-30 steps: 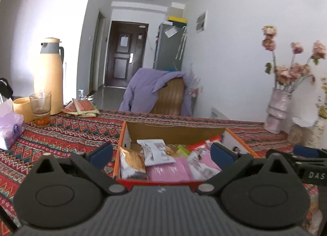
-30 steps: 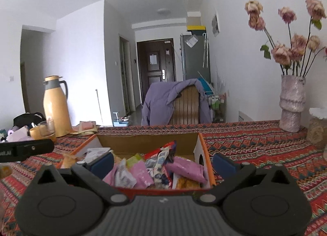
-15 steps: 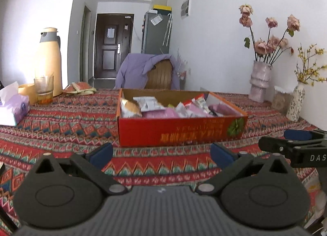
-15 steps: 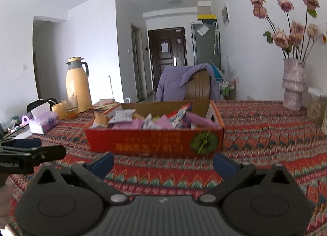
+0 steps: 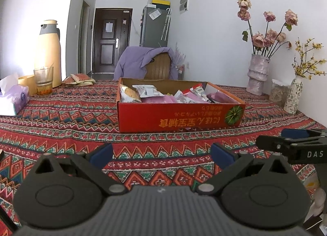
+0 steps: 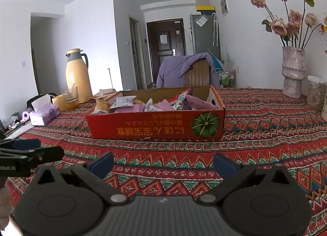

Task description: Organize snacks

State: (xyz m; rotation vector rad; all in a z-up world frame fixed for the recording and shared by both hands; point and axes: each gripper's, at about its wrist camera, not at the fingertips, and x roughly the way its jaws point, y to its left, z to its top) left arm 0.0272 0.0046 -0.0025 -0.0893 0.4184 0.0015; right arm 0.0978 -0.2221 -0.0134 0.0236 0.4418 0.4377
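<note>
snack box: red cardboard box [image 5: 179,120] with a green pumpkin print and upside-down yellow lettering, on the patterned tablecloth [image 5: 61,129], at 12 o'clock ahead of both grippers and well apart from them.
snacks: packets [image 5: 161,94] piled inside the box; a biscuit-print pack [image 5: 128,93] leans at its 9 o'clock end, pink wrappers [image 6: 163,106] in the middle.
left gripper: [image 5: 161,155] low over the cloth, jaws spread wide with nothing between the blue pads; also seen at 9 o'clock in the right wrist view.
right gripper: [image 6: 163,162] likewise gaping, holding nothing; its fingers [image 5: 286,140] reach in at 3 o'clock of the left wrist view.
left of the box: tissue pack [image 5: 12,98], glass [image 5: 43,79] and a yellow thermos jug [image 5: 49,51], around 10 o'clock.
right of the box: pale vase with dried roses [image 5: 258,76] at 2 o'clock, a smaller speckled vase [image 5: 294,96] beside it.
behind: wooden chair draped in a purple jacket [image 5: 143,62], dark door [image 5: 111,39] at 12 o'clock.
</note>
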